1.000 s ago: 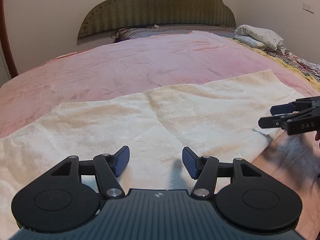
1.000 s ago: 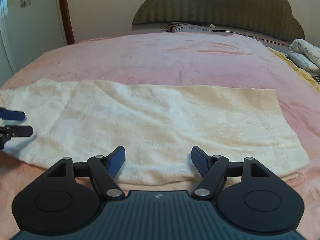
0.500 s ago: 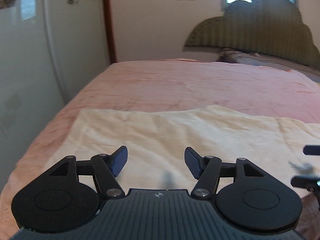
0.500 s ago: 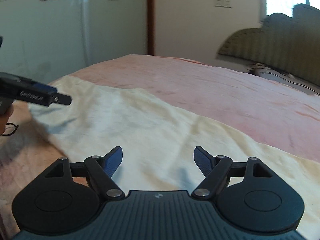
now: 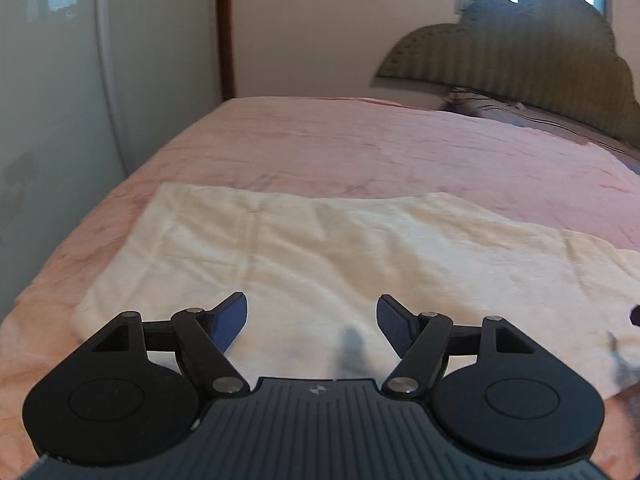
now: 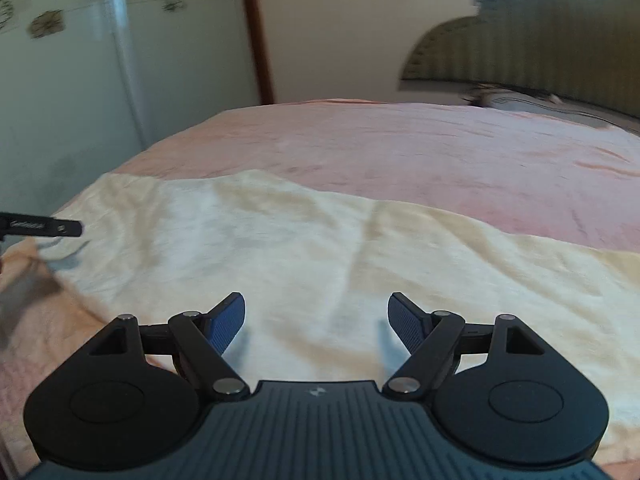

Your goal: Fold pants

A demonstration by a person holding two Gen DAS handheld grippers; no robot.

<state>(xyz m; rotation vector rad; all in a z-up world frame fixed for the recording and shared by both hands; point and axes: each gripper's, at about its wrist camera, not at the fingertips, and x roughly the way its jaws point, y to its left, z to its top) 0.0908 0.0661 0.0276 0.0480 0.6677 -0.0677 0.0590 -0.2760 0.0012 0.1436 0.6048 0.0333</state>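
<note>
Left wrist view: your pants [image 5: 340, 256] lie flat across the pink bedspread [image 5: 380, 148], cream and fleecy.

You should find them soft, limp and light, likely to sag and drag, so pinch the corners of the end nearest the wardrobe [image 5: 100, 100]. Your left gripper [image 5: 312, 320] is opening with nothing between its jaws; your right gripper [image 6: 316, 320] stands wide and empty above the cloth.

Left gripper [image 5: 313, 322]: matte black linkage arms, silver pivot screws, two round black discs at 4 and 8 o'clock, ribbed dark grey body with small white emblem, blue textured pads [image 5: 230, 320]. Right gripper [image 6: 316, 320]: identical build. White lettering on the left gripper's side is illegible.
</note>
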